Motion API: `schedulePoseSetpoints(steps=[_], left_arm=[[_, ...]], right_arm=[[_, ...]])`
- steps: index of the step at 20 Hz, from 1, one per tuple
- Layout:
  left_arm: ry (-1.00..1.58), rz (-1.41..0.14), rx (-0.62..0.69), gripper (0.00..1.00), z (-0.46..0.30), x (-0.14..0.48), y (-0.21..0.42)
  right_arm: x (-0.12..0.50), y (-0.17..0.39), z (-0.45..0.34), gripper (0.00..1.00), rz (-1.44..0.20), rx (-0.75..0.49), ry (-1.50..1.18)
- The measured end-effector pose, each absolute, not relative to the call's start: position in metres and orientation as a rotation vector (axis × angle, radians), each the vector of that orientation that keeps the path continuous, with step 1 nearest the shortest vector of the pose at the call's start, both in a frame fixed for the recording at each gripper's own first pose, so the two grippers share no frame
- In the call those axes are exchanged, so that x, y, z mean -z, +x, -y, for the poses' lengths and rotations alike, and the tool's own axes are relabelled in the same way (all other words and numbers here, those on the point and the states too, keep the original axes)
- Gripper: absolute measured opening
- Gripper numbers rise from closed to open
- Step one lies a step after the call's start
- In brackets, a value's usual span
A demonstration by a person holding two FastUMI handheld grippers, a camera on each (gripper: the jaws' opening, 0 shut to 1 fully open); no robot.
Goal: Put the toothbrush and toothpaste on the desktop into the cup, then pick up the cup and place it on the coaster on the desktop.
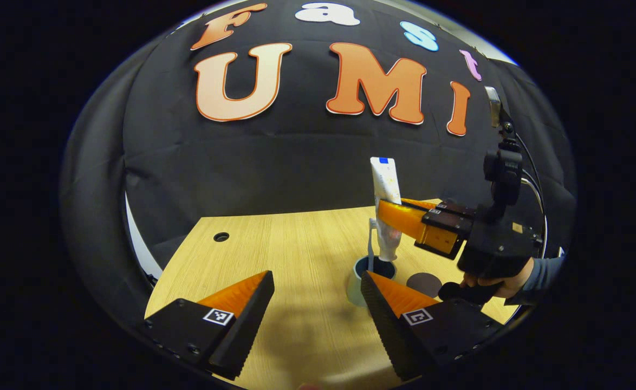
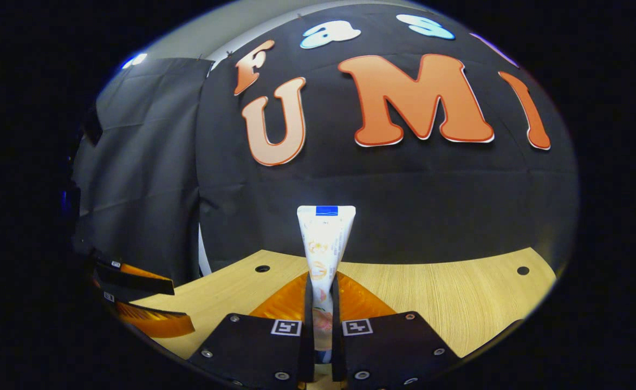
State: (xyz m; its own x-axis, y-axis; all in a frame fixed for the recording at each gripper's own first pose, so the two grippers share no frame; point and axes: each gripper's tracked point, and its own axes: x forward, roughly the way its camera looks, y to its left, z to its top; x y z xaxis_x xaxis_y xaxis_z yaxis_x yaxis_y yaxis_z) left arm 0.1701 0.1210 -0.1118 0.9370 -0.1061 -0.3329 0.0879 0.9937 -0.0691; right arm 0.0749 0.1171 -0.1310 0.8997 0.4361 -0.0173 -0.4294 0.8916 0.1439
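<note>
The toothpaste (image 1: 385,203) stands upright, cap down in the cup (image 1: 357,279), clamped between the right gripper (image 1: 399,214) fingers. A toothbrush (image 1: 371,244) stands in the cup at its 9 o'clock. The coaster (image 1: 424,281) lies at the cup's 3 o'clock on the table (image 1: 274,254). The left gripper (image 1: 315,303) fingers are wide apart, holding nothing.

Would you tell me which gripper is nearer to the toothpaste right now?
Right. The right gripper is shut on the toothpaste, holding it upright above the cup. The left gripper is open, back from it.
</note>
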Motion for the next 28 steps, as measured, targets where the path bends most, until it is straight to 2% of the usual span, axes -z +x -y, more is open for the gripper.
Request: schedulePoseSetpoints(steps=[6, 10, 11, 13, 14, 16, 24, 28], left_arm=[[-0.034, -0.352, 0.079, 0.96, -0.126, 0.121, 0.168], [-0.029, -0.367, 0.080, 0.97, -0.124, 0.129, 0.167], [-0.029, -0.375, 0.080, 0.97, -0.122, 0.131, 0.166], [-0.041, -0.386, 0.082, 0.97, -0.113, 0.136, 0.164], [-0.051, -0.389, 0.083, 0.97, -0.110, 0.138, 0.164], [-0.064, -0.400, 0.086, 0.97, -0.103, 0.142, 0.165], [-0.104, -0.455, 0.095, 0.97, -0.077, 0.156, 0.177], [-0.110, -0.501, 0.125, 0.97, -0.057, 0.164, 0.186]], right_arm=[[0.159, 0.077, -0.135, 0.13, -0.048, -0.477, 0.107], [0.187, 0.076, -0.138, 0.23, -0.112, -0.492, 0.049], [0.191, 0.077, -0.136, 0.30, -0.129, -0.481, 0.041], [0.180, 0.070, -0.125, 0.37, -0.126, -0.461, 0.029], [0.175, 0.065, -0.119, 0.43, -0.119, -0.456, 0.018], [0.166, 0.055, -0.104, 0.42, -0.119, -0.447, 0.000], [0.131, 0.025, -0.055, 0.52, -0.138, -0.414, 0.019], [0.120, 0.011, -0.031, 0.76, -0.157, -0.382, 0.042]])
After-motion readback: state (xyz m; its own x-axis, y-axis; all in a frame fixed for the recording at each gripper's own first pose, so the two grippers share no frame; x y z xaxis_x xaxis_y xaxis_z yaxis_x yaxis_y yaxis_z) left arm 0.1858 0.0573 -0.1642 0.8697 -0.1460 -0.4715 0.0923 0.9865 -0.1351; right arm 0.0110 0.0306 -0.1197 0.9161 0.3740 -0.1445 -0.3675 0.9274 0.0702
